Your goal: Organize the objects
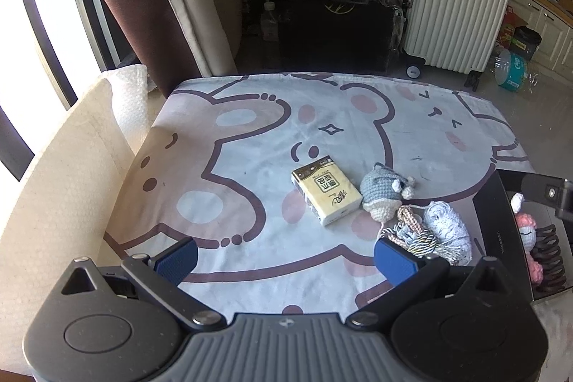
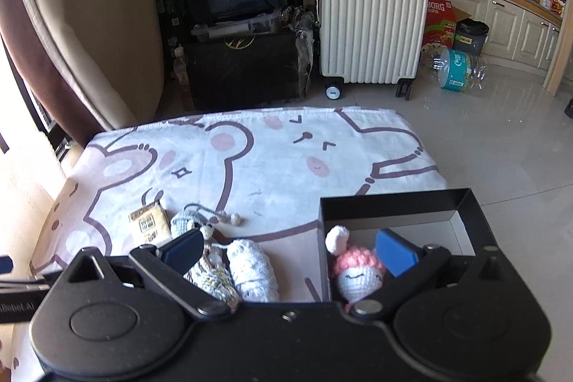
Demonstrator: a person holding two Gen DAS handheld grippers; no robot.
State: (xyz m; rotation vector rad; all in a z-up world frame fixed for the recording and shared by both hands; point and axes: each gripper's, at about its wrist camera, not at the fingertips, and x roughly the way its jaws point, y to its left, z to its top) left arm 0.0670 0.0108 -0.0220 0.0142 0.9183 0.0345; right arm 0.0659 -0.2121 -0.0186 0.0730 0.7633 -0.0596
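A: How do the tongs stand?

B: Both are spread wide and hold nothing. The left gripper (image 1: 285, 262) hangs over the cartoon-bear cloth (image 1: 250, 131), blue pads far apart. The right gripper (image 2: 289, 251) is just as wide; its right pad sits above the black box (image 2: 394, 206), its left pad above the knitted things.

A: Where are the things to sort?

B: From the left wrist, the yellow tissue pack (image 1: 326, 190) lies flat on the cloth at about one o'clock from the gripper. Just beside it, at two o'clock, is the grey crochet mouse (image 1: 381, 190), touching or nearly touching the pack's corner. Nearer, by the right pad, a white crochet bundle (image 1: 447, 226) and a braided cord with tassel (image 1: 415, 235) lie bunched together.

A: And the box?

B: At three o'clock of the cloth, open. A pink-haired crochet doll (image 2: 356, 271) lies inside, against its near left wall. Something dark and ridged lies beside the doll in the left view; I cannot tell what.

A: Beyond the cloth?

B: A white ribbed suitcase (image 2: 372, 17) stands upright at twelve o'clock.
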